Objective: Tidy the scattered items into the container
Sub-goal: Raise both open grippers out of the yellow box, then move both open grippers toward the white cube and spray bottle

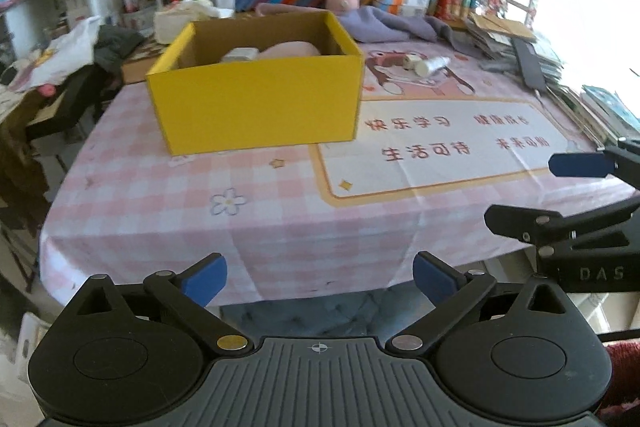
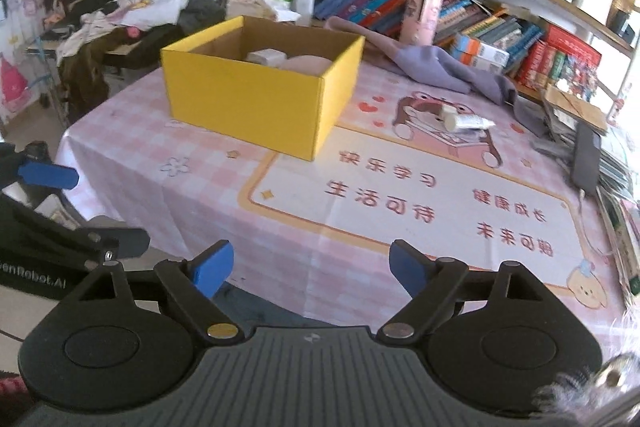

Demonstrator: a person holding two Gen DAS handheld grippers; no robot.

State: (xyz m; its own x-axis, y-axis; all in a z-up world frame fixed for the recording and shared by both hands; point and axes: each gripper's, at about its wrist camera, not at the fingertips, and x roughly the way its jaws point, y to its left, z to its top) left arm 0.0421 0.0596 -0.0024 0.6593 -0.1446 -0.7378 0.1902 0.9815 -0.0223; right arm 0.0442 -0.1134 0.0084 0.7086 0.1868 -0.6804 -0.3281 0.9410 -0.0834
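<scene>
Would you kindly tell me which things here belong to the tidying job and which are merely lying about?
Job:
yellow box
white tube
small cream item beside it
items already boxed

Lying about:
purple cloth
books
black device

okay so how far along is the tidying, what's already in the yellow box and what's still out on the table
Partly done. The yellow box already holds a pale pink rounded item and a small white box. Nothing is in hand: the left gripper and right gripper both stand open and empty at the table's near edge. Still out on the tablecloth: a white tube with a small cream piece beside it.
</scene>
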